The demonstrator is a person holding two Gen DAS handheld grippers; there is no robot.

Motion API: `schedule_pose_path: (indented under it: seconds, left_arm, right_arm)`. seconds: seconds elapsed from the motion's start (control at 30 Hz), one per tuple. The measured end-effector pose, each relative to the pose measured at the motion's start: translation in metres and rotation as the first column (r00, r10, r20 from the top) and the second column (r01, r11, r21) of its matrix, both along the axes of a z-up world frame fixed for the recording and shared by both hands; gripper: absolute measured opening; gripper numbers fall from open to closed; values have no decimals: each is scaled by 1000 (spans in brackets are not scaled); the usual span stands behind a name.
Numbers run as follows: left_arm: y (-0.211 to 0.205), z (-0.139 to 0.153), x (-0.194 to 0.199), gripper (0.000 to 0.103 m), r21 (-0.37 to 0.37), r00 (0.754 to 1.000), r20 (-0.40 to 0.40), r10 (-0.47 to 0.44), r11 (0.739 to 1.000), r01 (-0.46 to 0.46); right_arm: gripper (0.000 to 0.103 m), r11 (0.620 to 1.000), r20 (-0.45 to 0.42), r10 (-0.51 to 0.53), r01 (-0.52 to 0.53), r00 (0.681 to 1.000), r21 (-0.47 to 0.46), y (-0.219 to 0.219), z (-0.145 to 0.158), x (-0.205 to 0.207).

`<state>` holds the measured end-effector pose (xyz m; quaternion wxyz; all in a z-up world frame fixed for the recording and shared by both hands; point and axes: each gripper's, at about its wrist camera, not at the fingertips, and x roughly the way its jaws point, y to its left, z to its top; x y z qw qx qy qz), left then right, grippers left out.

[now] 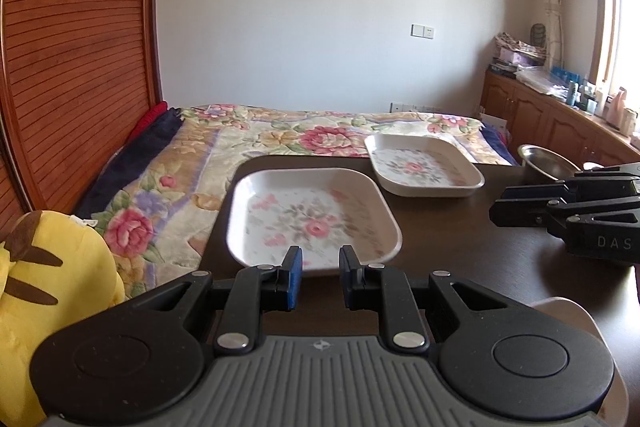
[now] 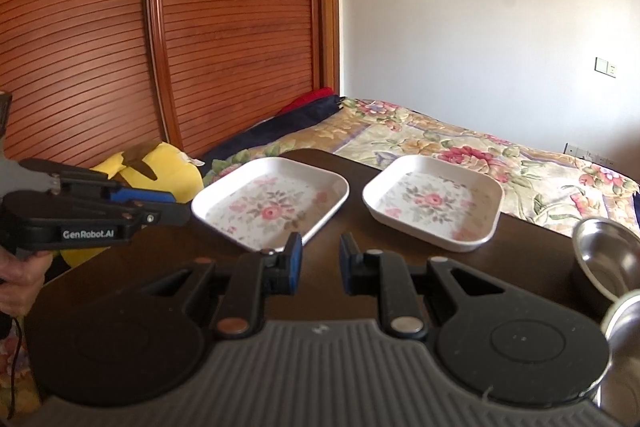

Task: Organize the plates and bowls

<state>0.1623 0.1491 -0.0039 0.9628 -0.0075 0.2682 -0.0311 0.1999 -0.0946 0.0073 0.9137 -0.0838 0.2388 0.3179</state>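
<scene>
With your left claw (image 1: 320,277) spread just before the near floral plate (image 1: 314,215) on the counter (image 1: 480,239), pinch its near rim squarely, right claw (image 2: 320,263) likewise spread.

White plates (image 2: 272,205) bear pink floral prints.

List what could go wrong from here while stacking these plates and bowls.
1. The left plate sits near the table's edge beside the bed; a push from the open left gripper might slide it off.
2. The metal bowl sits close beside the right gripper; swinging toward the right plate could knock it.
3. Both grippers are near each other and may collide over the plates.
</scene>
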Motion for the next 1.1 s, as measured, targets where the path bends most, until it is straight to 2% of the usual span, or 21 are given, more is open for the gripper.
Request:
schedule_pose_path:
  seconds: [0.53,0.6,0.7,1.1]
  left_arm:
    - [36,-8,44,32,2,999,-14,48,999,-48]
    - [40,-10,49,33,0,999,-19,51,999,-51]
    - [44,-13,56,36,2,998,-25,52,999,-52]
    - [53,-27,80,36,6,997,-65,53,999,-53]
  right_arm:
    - [23,999,-62,21,-23,998,-41,44,-10,46]
    - [27,999,-67,20,-23,998,-47,47,-12,50]
    - [38,998,-75,19,-23,997,-52,52,-14,57]
    - [38,996,-138,19,-30,990,-79,66,-28,82]
